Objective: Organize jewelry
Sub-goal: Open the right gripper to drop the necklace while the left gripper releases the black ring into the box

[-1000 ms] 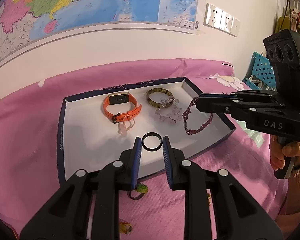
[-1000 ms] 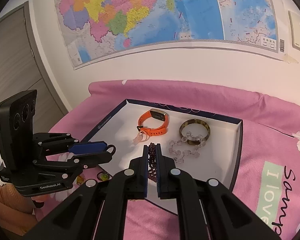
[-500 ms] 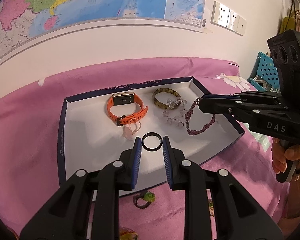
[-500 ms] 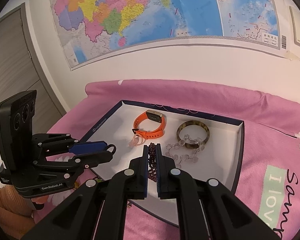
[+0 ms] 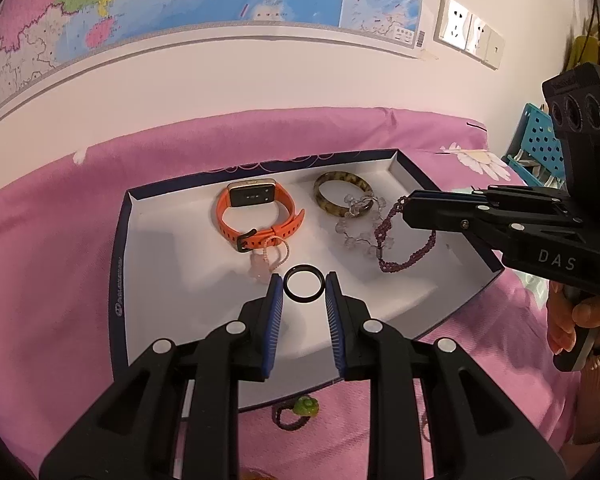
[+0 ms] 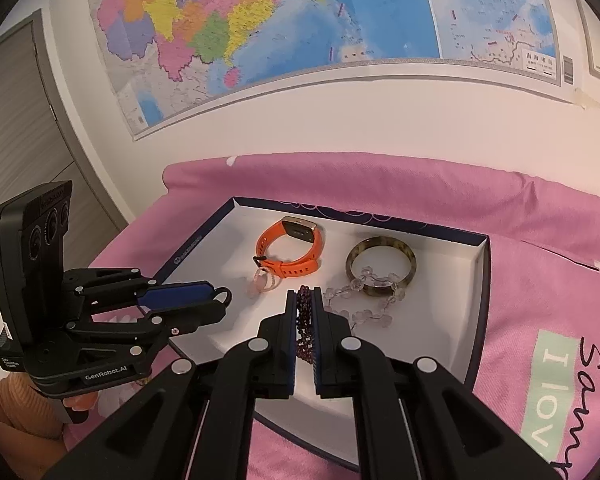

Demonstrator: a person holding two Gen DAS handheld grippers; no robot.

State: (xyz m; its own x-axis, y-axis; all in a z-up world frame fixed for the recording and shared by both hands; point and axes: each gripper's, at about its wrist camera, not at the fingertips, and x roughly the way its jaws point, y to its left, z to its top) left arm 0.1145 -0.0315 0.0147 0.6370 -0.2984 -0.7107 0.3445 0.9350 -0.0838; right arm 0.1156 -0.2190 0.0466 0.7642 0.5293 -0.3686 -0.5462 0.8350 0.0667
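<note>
1. Left wrist view: the left hand-held gripper (image 5: 303,294) grips a thin black ring (image 5: 303,284) between its blue-padded fingertips, above the near middle of a shallow white-lined box with dark blue walls (image 5: 118,264). The box lies on a pink bedspread (image 5: 40,280). Near the box's far wall sit an orange-strapped smartwatch (image 5: 258,216) and a mottled brown bangle (image 5: 343,193), with a clear crystal bead bracelet (image 5: 358,226) overlapping the bangle. A small pale pink bead ring (image 5: 270,256) lies just in front of the watch. The right hand-held gripper (image 5: 410,208) is clamped on a dark purple beaded bracelet (image 5: 404,248), which dangles toward the box's right side. A dark hair tie with a green charm (image 5: 296,414) lies on the bedspread outside the near wall.

2. Right wrist view: the right hand-held gripper (image 6: 303,306) is closed on the purple bracelet (image 6: 304,320) over the box floor. The left hand-held gripper (image 6: 218,300) holds the black ring (image 6: 223,296) above the box's left wall (image 6: 192,248).
</note>
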